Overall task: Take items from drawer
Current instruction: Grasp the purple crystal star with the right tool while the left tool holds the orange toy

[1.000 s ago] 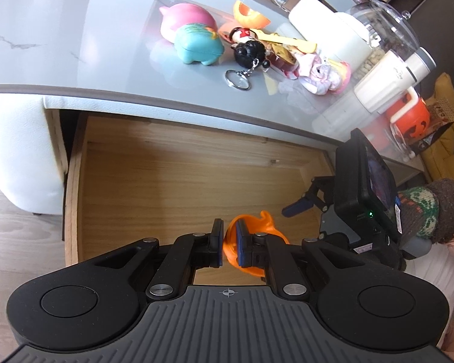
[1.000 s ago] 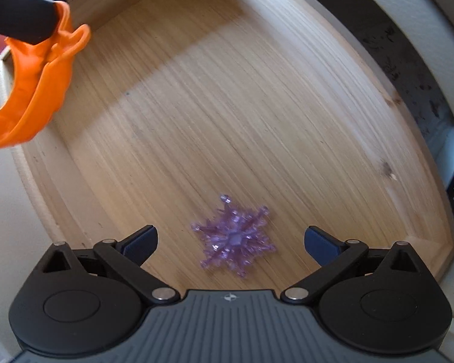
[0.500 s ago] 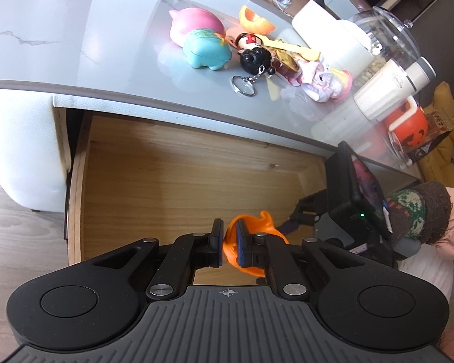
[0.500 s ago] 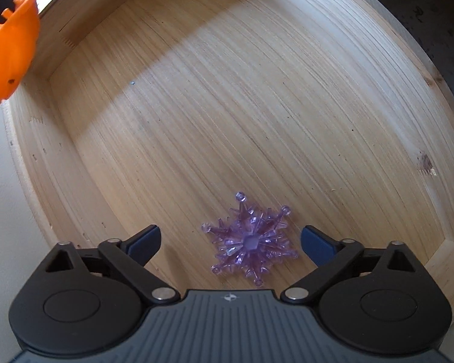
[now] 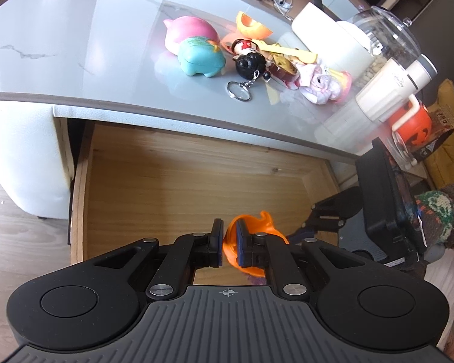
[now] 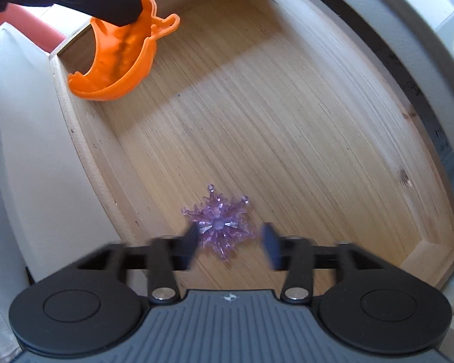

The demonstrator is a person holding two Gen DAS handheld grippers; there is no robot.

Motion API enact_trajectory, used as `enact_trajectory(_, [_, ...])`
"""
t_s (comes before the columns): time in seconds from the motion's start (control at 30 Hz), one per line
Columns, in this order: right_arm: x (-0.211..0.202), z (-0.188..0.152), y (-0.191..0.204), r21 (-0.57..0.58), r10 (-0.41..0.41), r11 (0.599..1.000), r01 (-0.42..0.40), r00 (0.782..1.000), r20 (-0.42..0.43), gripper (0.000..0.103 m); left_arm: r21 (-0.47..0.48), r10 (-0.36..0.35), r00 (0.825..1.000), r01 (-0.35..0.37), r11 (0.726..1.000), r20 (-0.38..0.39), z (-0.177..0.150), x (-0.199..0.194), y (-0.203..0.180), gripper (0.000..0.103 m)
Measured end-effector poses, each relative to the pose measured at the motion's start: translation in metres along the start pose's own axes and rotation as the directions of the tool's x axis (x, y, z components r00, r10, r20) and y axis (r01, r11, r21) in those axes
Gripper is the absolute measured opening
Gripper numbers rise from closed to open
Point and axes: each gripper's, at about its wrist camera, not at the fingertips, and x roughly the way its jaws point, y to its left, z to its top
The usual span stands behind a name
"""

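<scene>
One item left in the drawer: the purple snowflake near its front wall, with the right hand-held gripper just closing around it, not yet pinching; centre the snowflake before squeezing, while the left hand-held gripper grips the orange piece.

A purple crystal snowflake lies flat on the open wooden drawer's floor — an orange plastic half-shell hangs above.

A snowflake ornament lies on the drawer floor near its front-left corner, while a cluster of toys sits on the tabletop above the drawer's back edge.
</scene>
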Motion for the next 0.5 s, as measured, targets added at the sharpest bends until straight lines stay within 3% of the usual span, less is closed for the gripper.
enact_trajectory(0.1, [0.012, 0.008, 0.011, -0.053, -0.022, 0.998, 0.022, 1.0, -0.006, 0.058, -0.028, 0.023, 1.0, -0.023, 0.999, -0.007, -0.002, 0.0, 0.009, 0.01])
enact_trajectory(0.33, [0.044, 0.019, 0.002, -0.084, 0.033, 0.996, -0.039, 0.997, -0.074, 0.06, -0.03, -0.004, 1.0, 0.004, 1.0, -0.009, -0.001, -0.001, 0.011, 0.01])
enact_trajectory(0.5, [0.055, 0.031, -0.003, -0.028, 0.083, 0.996, -0.085, 0.994, -0.067, 0.07, -0.028, -0.013, 1.0, 0.013, 1.0, -0.02, 0.001, 0.002, 0.009, 0.01])
